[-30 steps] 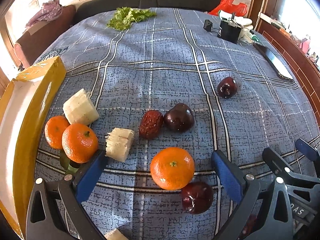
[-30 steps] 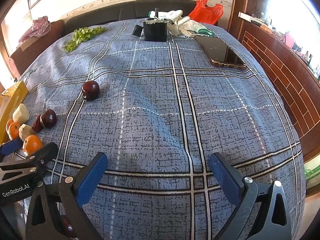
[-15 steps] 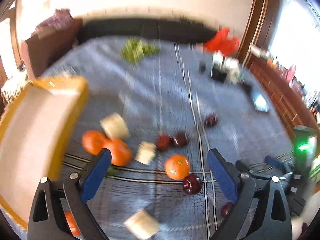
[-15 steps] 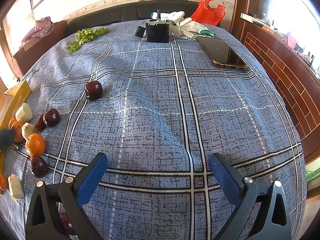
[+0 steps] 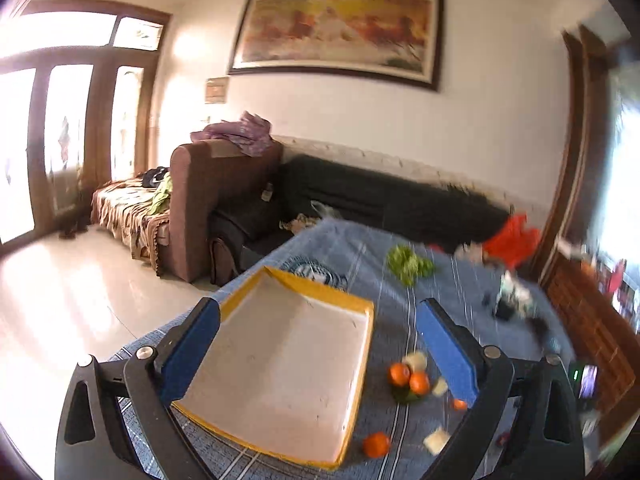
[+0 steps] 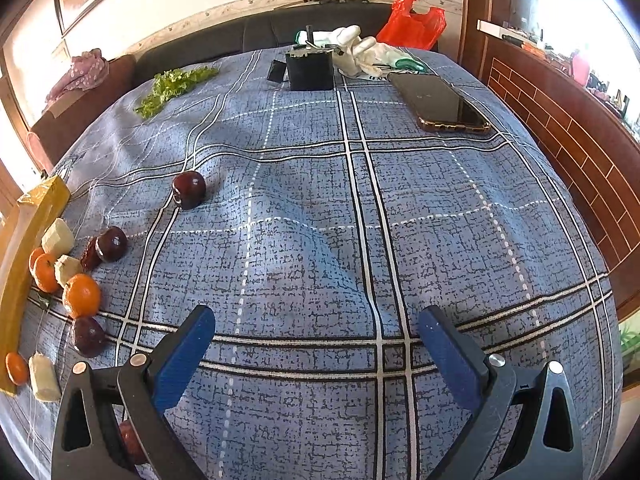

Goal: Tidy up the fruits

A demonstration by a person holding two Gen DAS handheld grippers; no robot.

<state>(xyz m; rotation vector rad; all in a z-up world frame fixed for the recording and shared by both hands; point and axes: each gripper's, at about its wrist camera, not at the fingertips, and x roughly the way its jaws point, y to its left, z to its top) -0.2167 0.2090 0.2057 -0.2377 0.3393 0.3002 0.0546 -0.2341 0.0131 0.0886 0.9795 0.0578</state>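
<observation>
The left gripper [image 5: 318, 344] has swung up high over the empty yellow tray [image 5: 288, 364], both pairs of jaws released, fruit [image 6: 81, 295] still loose on the bench beside it, so drop squarely onto one orange

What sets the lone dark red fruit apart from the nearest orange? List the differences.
The lone dark red fruit is glossy and deep maroon; the orange is bright and matte.
The dark red fruit sits alone on the blue checked cloth, away from the yellow tray; the orange sits in the cluster by the tray, close to a pale chunk and another dark fruit.
Both are round, rest on the cloth and are ungripped.
</observation>
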